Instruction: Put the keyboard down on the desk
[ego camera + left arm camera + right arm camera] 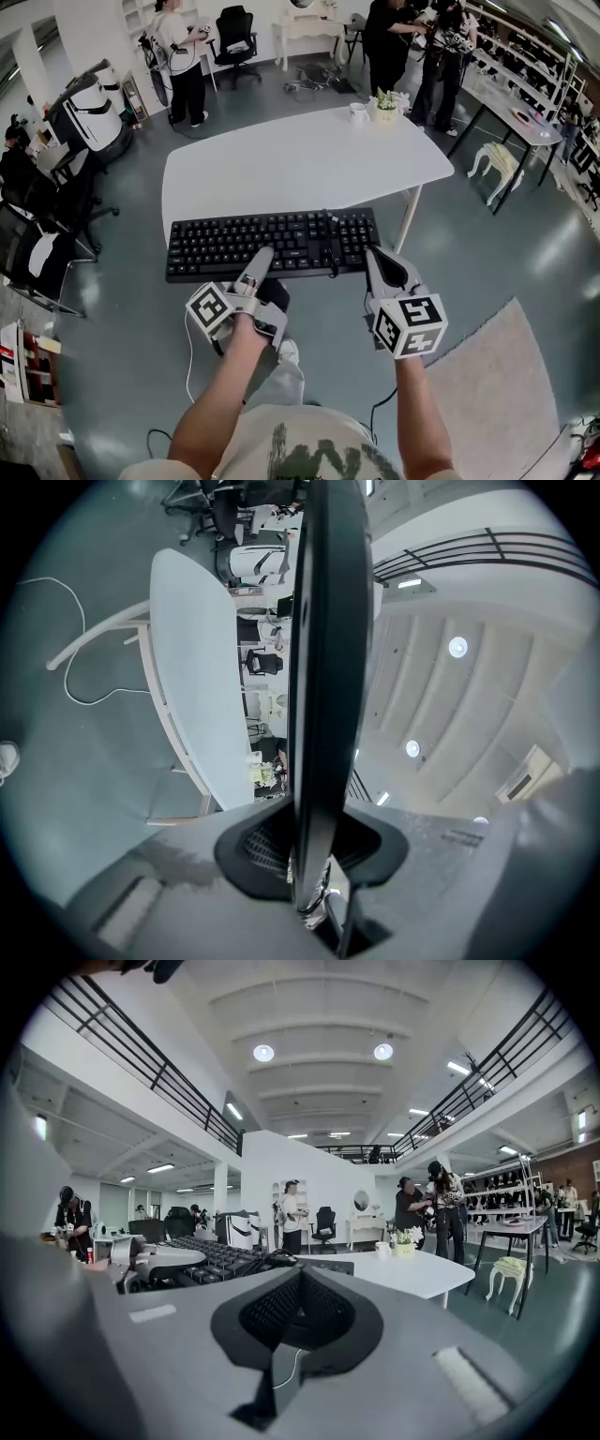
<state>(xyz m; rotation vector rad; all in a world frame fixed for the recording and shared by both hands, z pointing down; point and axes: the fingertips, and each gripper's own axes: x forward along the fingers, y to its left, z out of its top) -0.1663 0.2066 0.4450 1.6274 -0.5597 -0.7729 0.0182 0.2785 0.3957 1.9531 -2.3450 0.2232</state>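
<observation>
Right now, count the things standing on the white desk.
2: a white mug and a small potted plant, side by side at the desk's far right edge. The lifted keyboard hides part of the near edge, so something small could sit behind it.

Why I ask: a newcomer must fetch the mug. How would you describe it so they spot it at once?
Start at the big white table in the middle of the room. At its far edge, towards the right, two small things stand side by side: a white mug and a potted plant. The mug is the left one of the pair, plain and with no leaves.
</observation>
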